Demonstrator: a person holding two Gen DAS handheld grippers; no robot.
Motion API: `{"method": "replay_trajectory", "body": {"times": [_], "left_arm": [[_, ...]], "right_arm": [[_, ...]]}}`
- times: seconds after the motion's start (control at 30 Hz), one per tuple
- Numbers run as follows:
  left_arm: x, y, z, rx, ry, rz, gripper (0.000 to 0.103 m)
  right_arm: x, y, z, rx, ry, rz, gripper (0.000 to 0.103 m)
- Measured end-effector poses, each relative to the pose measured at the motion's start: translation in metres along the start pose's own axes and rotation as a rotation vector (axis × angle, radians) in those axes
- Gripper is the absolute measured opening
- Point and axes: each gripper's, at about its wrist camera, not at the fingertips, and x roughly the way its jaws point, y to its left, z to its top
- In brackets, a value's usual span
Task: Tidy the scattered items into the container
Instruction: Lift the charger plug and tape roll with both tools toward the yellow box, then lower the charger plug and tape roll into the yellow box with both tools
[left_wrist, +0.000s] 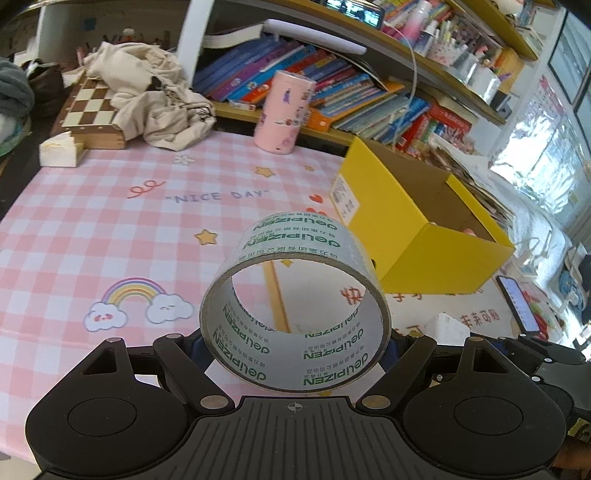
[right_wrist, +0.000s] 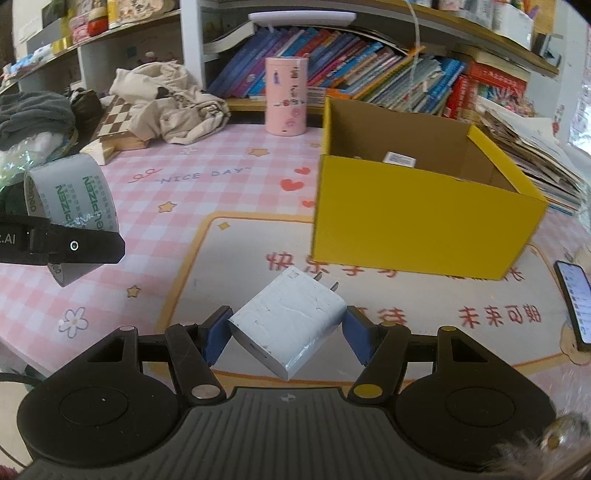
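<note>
My left fingers (left_wrist: 295, 345) clamp a glossy printed tape roll (left_wrist: 295, 295) (hollow, its core facing me); my right fingers (right_wrist: 286, 338) pinch a scuffed white charger (right_wrist: 291, 328), prongs forward. Both hang above the checked tabletop (left_wrist: 92, 229) near the yellow cardboard box (right_wrist: 417, 218).

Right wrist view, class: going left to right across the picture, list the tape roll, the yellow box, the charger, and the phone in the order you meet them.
tape roll → white charger → yellow box → phone
</note>
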Motion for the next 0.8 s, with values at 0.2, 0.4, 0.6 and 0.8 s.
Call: {"method": "replay_trajectory", "body": {"times": [0.2, 0.4, 0.6, 0.8], "left_arm": [[0.006, -0.018, -0.002, 0.034, 0.01, -0.036, 0.084], [0.013, -0.036, -0.001, 0.062, 0.017, -0.062, 0.084], [0.022, -0.058, 0.002, 0.1, 0.024, -0.097, 0.084], [0.035, -0.081, 0.004, 0.143, 0.037, -0.141, 0.084]], "right_arm": [[-0.009, -0.018, -0.007, 0.033, -0.006, -0.039, 0.063], [-0.015, -0.035, -0.013, 0.06, -0.011, -0.067, 0.063], [-0.021, -0.054, -0.016, 0.09, -0.015, -0.1, 0.063], [-0.027, -0.075, -0.021, 0.122, -0.013, -0.14, 0.063]]}}
